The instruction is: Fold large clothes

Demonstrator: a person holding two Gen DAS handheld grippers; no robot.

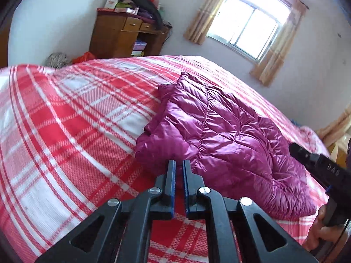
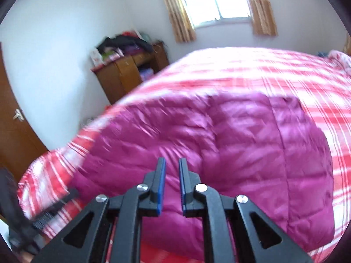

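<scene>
The bed, under a red-and-white plaid cover, carries the magenta quilted jacket, lying partly folded with its puffy layers loosely stacked.

Risk: the slick, air-filled shell is likely to spring open or slide on the cover if released or pinched in one layer only; a grab through several layers could drag the whole bundle askew.

The left hand-held gripper hovers just before the jacket's near edge, jaws nearly together, nothing between. The right hand-held gripper hangs above the jacket, jaws slightly apart, empty.

Writing: raised letters reading "DAS" on the right hand-held gripper's body, seen from the left wrist. Nothing else is legible.
</scene>
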